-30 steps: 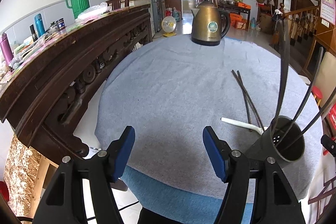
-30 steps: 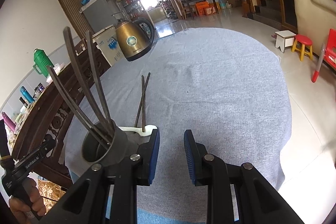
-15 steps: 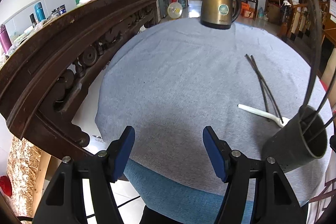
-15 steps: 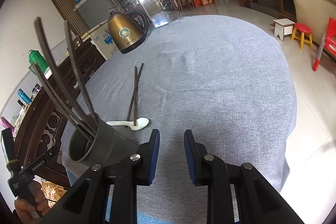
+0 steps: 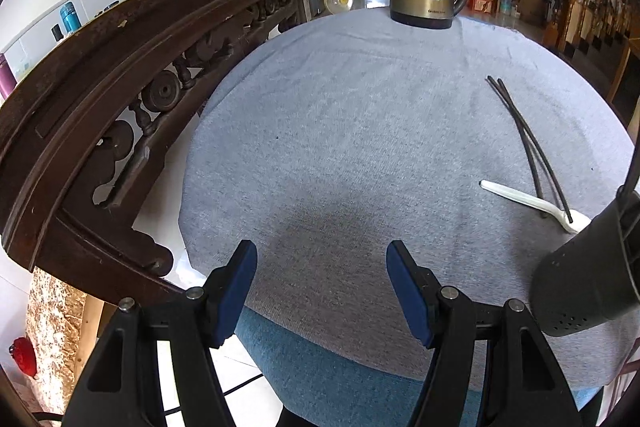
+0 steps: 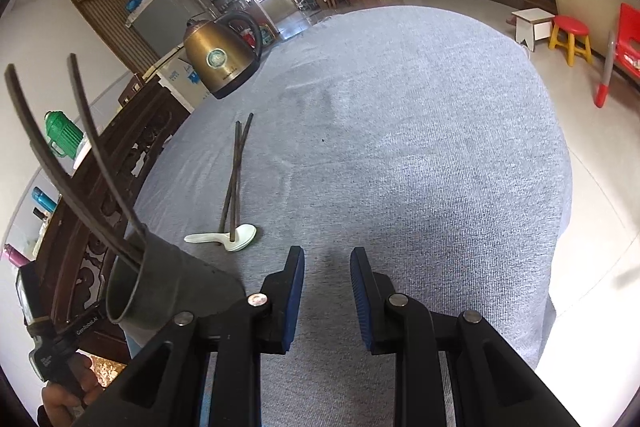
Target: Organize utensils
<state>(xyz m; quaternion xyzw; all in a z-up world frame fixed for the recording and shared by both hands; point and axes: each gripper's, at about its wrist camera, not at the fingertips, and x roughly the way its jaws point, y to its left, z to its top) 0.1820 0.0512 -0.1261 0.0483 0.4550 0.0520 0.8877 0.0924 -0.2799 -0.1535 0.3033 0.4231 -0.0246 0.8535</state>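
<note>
We hold our left gripper (image 5: 322, 291) with fingers wide and our right gripper (image 6: 327, 301) with fingers narrow, both empty, above the tabletop (image 6: 420, 131); two chopsticks (image 6: 235, 175) rest on the white spoon (image 6: 228, 239) beside the dark holder (image 6: 160, 287).

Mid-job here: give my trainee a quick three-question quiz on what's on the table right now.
1. True or false: the white spoon already stands in the dark utensil holder.
2. How many loose chopsticks lie on the grey cloth?
3. Which hand-held gripper is wider open: A left, B right?

Key: 1 false, it lies on the cloth beside the holder; 2 two, tips resting on the spoon; 3 A.
</note>
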